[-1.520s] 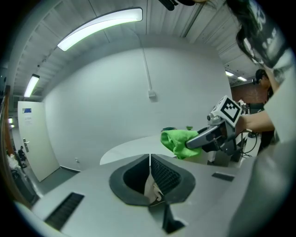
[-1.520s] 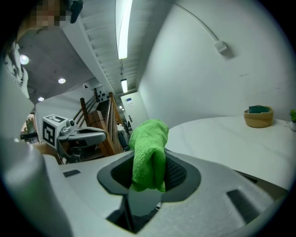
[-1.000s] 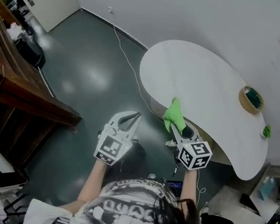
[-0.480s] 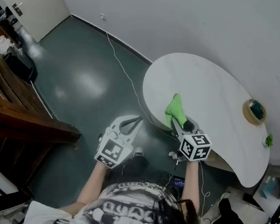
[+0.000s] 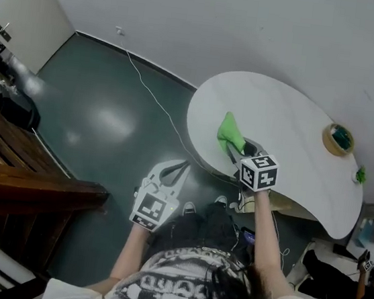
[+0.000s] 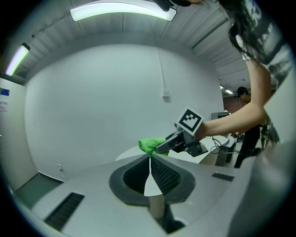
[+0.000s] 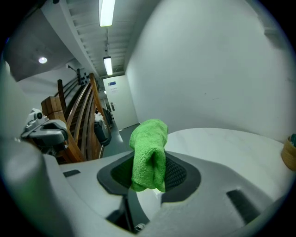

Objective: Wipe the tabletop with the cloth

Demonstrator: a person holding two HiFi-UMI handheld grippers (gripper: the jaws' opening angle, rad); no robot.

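Reaching forward with our right arm, we hold the right gripper [image 5: 235, 153] at the near edge of the white tabletop [image 5: 292, 118], jaws clamped on the green cloth [image 5: 230, 132], while the left gripper [image 5: 179, 170] hangs lower beside the table, jaws pressed together on nothing.

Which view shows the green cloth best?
Right gripper view: the green cloth fills the centre, folded and clamped between the jaws. Head view shows it small, above the white table near its edge. Left gripper view shows only a distant tuft.
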